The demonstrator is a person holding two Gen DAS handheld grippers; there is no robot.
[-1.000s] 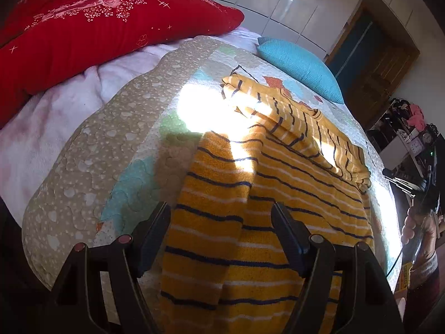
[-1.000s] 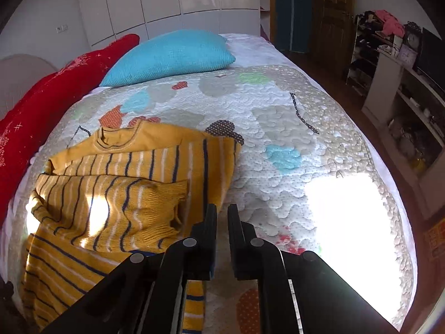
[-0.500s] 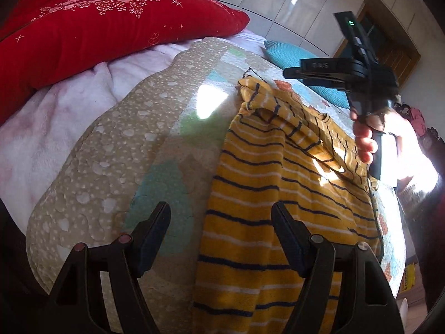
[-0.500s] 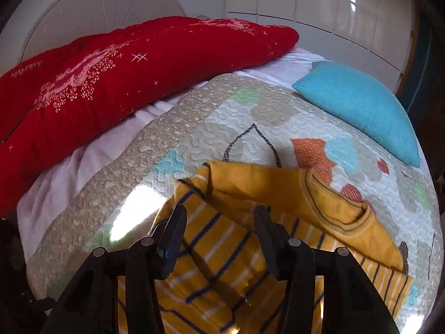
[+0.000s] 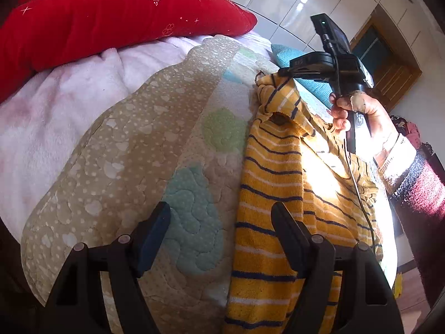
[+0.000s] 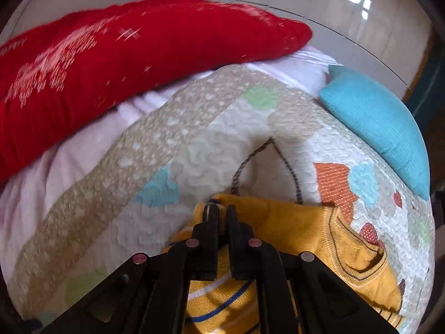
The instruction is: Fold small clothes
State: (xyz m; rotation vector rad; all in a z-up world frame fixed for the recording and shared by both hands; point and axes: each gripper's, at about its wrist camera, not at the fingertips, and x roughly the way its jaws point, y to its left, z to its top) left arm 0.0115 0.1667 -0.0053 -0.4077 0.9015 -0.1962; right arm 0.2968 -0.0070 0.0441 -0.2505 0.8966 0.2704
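My right hand-held gripper (image 6: 220, 211) pinches the far corner of a knitted yellow sweater (image 5: 267, 222) with navy and white stripes, its jaws clamped on the ribbed edge. The sweater lies flat along a quilted bedspread (image 5: 133, 150), puffy with stitched patches in mint, aqua and beige. My left hand-held gripper (image 5: 219, 222) hangs wide and empty over the sweater's near edge. A plush red cushion (image 6: 111, 55) and a ribbed turquoise pillow (image 6: 383, 122) lie beyond.

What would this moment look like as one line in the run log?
task: fold small clothes | right gripper: shut on yellow striped sweater shoulder corner | left gripper: open over sweater's edge | surface: quilted bedspread
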